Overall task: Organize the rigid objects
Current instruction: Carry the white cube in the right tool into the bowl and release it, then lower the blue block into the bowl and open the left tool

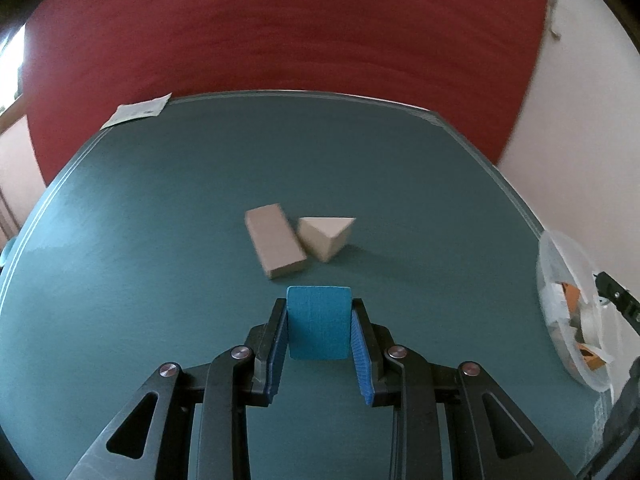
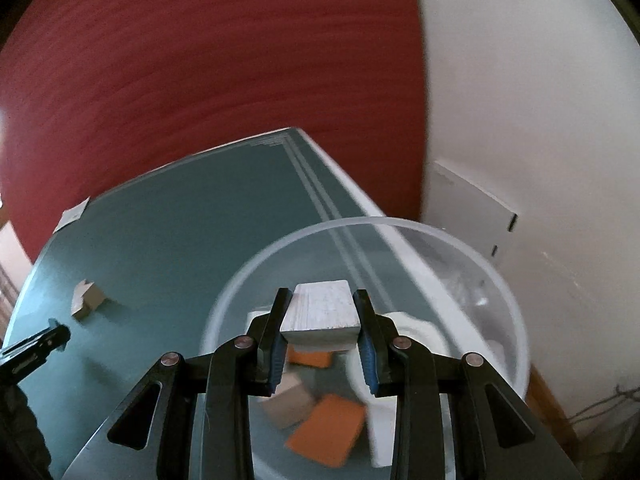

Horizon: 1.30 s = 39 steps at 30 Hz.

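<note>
My left gripper [image 1: 319,305] is shut on a blue block [image 1: 318,322], held above the teal table [image 1: 140,240]. Beyond it lie a tan rectangular block [image 1: 275,245] and a tan triangular block [image 1: 328,236], side by side. My right gripper [image 2: 322,300] is shut on a white block [image 2: 322,314], over the clear round tub [image 2: 460,252]. Inside the tub lie orange blocks [image 2: 326,434], a tan block [image 2: 290,404] and white pieces [image 2: 416,332]. The tub [image 1: 560,280] also shows at the right edge of the left wrist view.
A paper slip [image 1: 138,114] lies at the table's far left corner, also seen as a slip [image 2: 72,214] from the right. The tan blocks [image 2: 86,298] and the left gripper's tip [image 2: 40,342] show at left. A red wall and a white wall stand behind.
</note>
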Tool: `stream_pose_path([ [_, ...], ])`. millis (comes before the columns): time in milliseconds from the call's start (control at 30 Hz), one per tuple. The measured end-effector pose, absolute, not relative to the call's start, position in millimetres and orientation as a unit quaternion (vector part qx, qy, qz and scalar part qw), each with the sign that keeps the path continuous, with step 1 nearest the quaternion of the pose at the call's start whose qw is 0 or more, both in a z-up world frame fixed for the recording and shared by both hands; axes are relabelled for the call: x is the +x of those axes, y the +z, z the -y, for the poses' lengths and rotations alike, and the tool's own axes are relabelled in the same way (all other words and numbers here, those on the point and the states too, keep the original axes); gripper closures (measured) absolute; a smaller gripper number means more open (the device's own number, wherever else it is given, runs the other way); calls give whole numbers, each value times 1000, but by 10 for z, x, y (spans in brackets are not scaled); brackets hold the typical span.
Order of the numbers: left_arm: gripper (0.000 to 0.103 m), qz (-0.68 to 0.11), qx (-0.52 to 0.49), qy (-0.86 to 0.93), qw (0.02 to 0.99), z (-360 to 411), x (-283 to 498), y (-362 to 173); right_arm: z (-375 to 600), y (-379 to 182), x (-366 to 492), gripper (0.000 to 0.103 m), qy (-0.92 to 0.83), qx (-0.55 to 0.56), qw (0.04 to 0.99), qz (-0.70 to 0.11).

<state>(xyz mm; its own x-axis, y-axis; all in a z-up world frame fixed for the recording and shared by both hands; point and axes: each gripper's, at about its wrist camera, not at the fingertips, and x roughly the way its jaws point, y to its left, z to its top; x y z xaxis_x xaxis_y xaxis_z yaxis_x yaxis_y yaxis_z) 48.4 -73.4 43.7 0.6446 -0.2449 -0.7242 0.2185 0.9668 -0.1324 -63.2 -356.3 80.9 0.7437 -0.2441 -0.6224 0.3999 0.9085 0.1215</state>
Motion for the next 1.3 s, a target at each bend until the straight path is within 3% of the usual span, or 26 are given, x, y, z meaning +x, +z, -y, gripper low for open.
stream_pose_path([
  [100, 72, -402, -6, -142, 905, 862, 476, 465, 3728, 781, -685, 70, -190, 138, 921, -310],
  [200, 72, -401, 6, -160, 902, 1017, 460, 491, 3858, 743, -724, 52, -201, 154, 917, -307],
  [1233, 71, -404, 70, -358, 839, 2458, 211, 582, 4152, 497, -917, 52, -200, 178, 910, -317],
  [1267, 66, -405, 71, -363, 836, 2481, 199, 568, 4150, 496, -922, 52, -200, 178, 910, -318],
  [1300, 49, -409, 71, -367, 833, 2502, 171, 541, 4151, 494, -926, 52, -200, 179, 909, -318],
])
